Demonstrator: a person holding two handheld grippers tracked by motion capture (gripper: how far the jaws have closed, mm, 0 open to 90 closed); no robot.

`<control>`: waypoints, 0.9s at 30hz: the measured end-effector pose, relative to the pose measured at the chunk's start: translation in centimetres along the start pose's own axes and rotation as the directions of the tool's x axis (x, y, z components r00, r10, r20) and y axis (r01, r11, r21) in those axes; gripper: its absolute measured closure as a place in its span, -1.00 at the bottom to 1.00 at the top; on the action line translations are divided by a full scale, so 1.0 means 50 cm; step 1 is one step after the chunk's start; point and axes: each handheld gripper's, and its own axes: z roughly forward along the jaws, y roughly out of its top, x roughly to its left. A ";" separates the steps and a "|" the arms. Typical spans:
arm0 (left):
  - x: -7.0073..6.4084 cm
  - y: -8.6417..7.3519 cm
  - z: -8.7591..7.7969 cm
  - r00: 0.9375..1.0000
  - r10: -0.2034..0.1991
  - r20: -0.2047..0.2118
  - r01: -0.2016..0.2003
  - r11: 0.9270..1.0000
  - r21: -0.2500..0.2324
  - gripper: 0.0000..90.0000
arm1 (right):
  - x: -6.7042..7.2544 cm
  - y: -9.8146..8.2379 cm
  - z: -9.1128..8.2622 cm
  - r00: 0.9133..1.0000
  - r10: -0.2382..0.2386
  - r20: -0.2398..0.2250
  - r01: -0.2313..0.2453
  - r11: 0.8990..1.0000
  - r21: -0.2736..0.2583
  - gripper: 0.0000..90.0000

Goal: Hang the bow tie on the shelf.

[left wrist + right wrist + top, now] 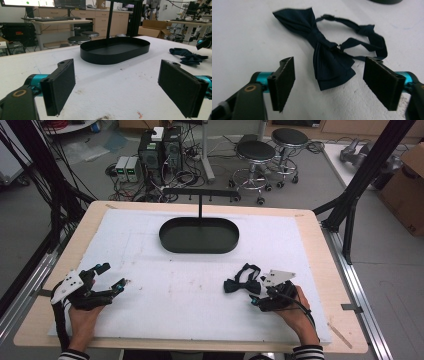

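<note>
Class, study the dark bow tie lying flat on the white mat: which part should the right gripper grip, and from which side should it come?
Probably the pleated wing nearest the right gripper, coming down from above. The bow tie lies flat; that wing sits between the open jaws and is thick. The thin strap loops away and would slip.

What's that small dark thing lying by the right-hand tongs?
On the white table cover, look nearer the person than the black oval tray. Before the right tongs lies a dark navy bow tie, pleated, with a thin looped strap: the only fabric item.
</note>
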 end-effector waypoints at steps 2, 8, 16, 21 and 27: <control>0.000 0.000 0.000 1.000 0.000 0.000 0.000 1.000 -0.001 -0.67 | -0.001 0.001 0.005 1.000 -0.013 0.012 0.012 1.000 0.026 -0.36; 0.000 0.000 0.000 1.000 -0.001 0.001 0.001 1.000 0.000 -0.67 | -0.003 0.003 0.012 1.000 -0.012 0.009 0.012 0.998 0.064 -0.13; 0.000 0.000 0.000 1.000 -0.002 0.002 0.002 1.000 -0.001 -0.67 | -0.010 0.017 0.015 1.000 -0.007 -0.005 0.008 0.995 0.102 0.04; 0.001 0.000 0.000 1.000 -0.006 0.003 0.006 1.000 -0.004 -0.67 | -0.011 0.031 0.020 0.999 -0.015 -0.036 0.020 0.990 0.140 0.04; 0.001 0.000 0.000 1.000 -0.008 0.003 0.008 1.000 -0.003 -0.67 | -0.014 0.038 0.022 0.998 -0.025 -0.058 0.035 0.984 0.173 0.12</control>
